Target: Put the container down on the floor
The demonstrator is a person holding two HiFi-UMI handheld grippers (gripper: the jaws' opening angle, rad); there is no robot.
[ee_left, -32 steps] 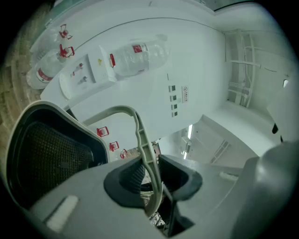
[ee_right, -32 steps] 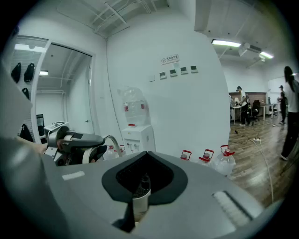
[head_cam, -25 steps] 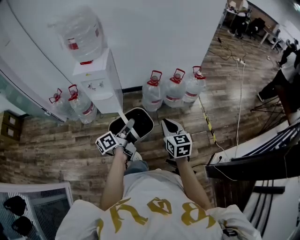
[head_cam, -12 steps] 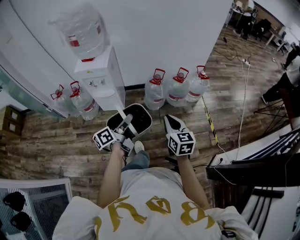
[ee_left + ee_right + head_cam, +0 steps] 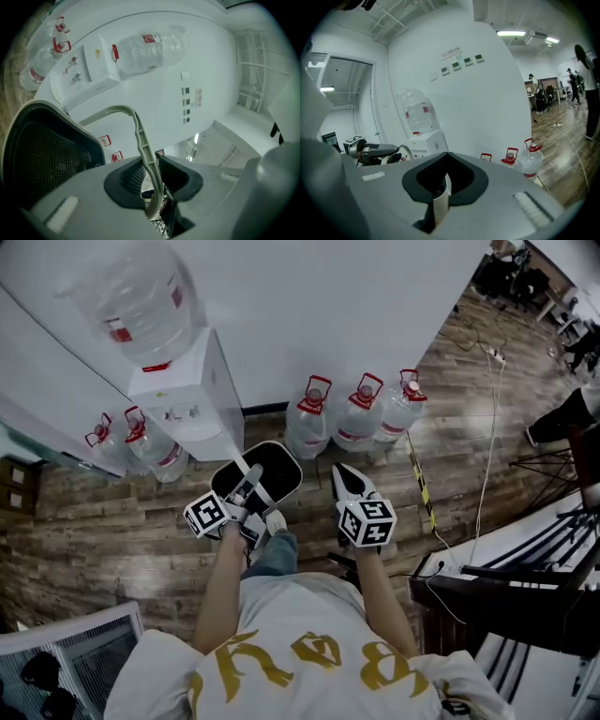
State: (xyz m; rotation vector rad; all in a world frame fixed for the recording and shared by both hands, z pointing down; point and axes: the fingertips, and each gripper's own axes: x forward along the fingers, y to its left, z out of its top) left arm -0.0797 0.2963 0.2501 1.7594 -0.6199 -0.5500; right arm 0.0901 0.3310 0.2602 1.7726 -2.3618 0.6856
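The floor [image 5: 122, 531] is of dark wood planks and runs under both grippers up to a white wall [image 5: 356, 306]. The left gripper [image 5: 249, 489] has its jaws closed on the pale handle [image 5: 140, 136] of the container [image 5: 279, 474]. In the left gripper view the handle passes between the two dark pads [image 5: 131, 176] and rises in an arch beyond them. The container is black with a light rim, and its inside looks like mesh. It sits directly under and in front of the left fingers. Whether its bottom touches the floor, I cannot tell. Just behind these fingers shows a light shoe [image 5: 275, 521] of the person.

The right gripper [image 5: 343, 480] is just beside the container, on its right, and apart from it. Its jaws stand together. Only a narrow pale strip shows at the seam, and I cannot tell what it is.

Beyond the left fingers, close behind the container, stands a white water dispenser [image 5: 202, 395] with a big bottle [image 5: 131, 296] on top. Beyond the right fingers, three water bottles [image 5: 361, 418] with red caps stand in a row along the wall. To the left of the left fingers there are bare planks. To the right of the right fingers the planks are bare up to a striped tape [image 5: 417, 479] and a thin cable [image 5: 483, 446]. A dark desk [image 5: 506, 592] closes the near right side.
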